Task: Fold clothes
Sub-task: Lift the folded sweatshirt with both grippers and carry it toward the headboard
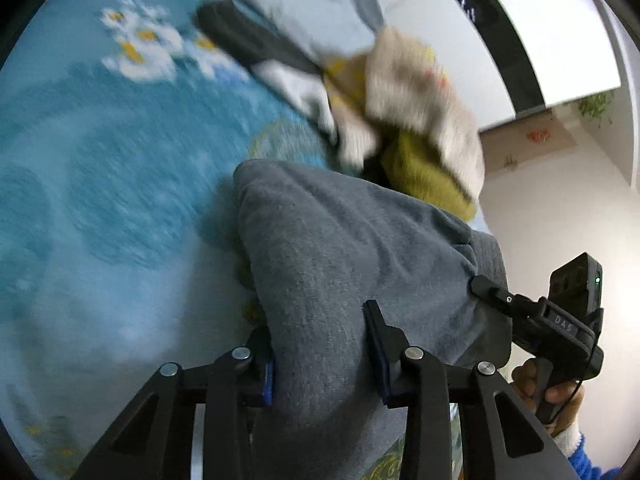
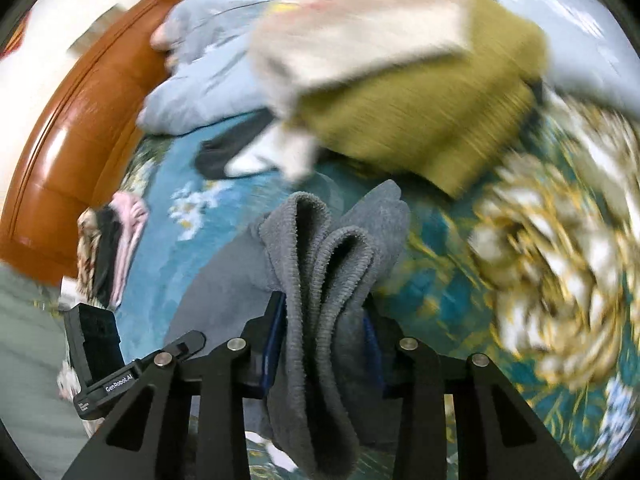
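The grey fleece garment [image 1: 340,248] hangs clamped between my left claw [image 1: 320,356] and right claw [image 2: 324,340], held taut ahead for folding.

bright, motion-blurred, fisheye-warped edges

One grey garment [image 1: 340,248], two claws: left claw [image 1: 324,364], right claw [image 2: 324,344]; one olive sweater [image 2: 432,120], one cream garment [image 2: 360,28].

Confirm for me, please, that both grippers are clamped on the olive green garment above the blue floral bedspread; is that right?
Not quite. Both the left gripper and the right gripper are clamped on the grey garment, as each wrist view shows. The olive green garment lies untouched in the pile farther back on the blue floral bedspread.
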Tool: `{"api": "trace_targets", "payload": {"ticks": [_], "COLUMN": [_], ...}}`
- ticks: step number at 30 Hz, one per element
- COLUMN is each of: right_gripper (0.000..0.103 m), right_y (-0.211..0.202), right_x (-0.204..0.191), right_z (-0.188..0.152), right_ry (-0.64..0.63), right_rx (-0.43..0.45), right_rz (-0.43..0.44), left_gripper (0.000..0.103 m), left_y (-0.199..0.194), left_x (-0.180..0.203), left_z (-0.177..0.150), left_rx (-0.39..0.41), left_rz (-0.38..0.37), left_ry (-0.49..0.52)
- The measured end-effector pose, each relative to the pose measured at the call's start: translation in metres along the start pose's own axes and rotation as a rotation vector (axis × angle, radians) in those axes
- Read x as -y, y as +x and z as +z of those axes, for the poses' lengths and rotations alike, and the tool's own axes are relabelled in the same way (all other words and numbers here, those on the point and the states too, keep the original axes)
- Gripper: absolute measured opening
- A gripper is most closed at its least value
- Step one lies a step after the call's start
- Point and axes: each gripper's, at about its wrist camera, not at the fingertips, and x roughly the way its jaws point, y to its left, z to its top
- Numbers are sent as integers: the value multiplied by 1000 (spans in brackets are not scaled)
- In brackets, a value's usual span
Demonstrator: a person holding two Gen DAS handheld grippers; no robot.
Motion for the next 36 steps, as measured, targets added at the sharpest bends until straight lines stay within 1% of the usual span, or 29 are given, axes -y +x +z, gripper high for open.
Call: {"api": "trace_targets", "payload": {"ticks": [2,4,7,8,9,10,11,15,17,19,24,27,30,34,36], "right_gripper": [38,38,38,38,38,37,37,37,37,37,37,37,37,38,40], "right_y": [9,19,43,52,61,71,81,115,128,139,185,221,266,301,317], "right_x": [-34,-69,-139,-165,-193,-226,-256,-376,-435,-485,-602,-643,-659,-653,-649], "right_z": [18,35,63,72,81,91,100,132,143,150,161,159,155,155,156], "right_ry": [-69,-136,-238,-274,-313,-355,-392,-520,-591,-664,-819,-888,-909,-871,-848], "right_rx": [-5,-12,-37,-46,-56,-68,-78,-108,-117,-122,-168,-187,-225,-252,-264], "right_rz": [30,62,142,170,202,239,270,377,425,451,461,443,407,385,376], "left_gripper": [39,39,39,39,39,39,39,39,39,39,39,38,38,39,39], "left_y": [-26,-62,-120,-143,-172,-186,-208,-298,-320,-342,-398,-431,-425,-418,-414], "left_x": [-6,-18,-44,-54,-66,-71,-80,-113,-132,-152,-201,-230,-246,-268,-279], "left_z": [9,23,45,51,63,71,80,110,120,130,155,170,172,176,177], "left_rx": [67,143,258,298,348,373,404,555,598,641,749,812,796,774,764], "left_rz": [1,20,53,71,106,130,162,238,258,278,327,356,356,355,355], "left_ry": [-6,-9,-40,-51,-59,-62,-65,-88,-113,-138,-200,-238,-258,-286,-299]}}
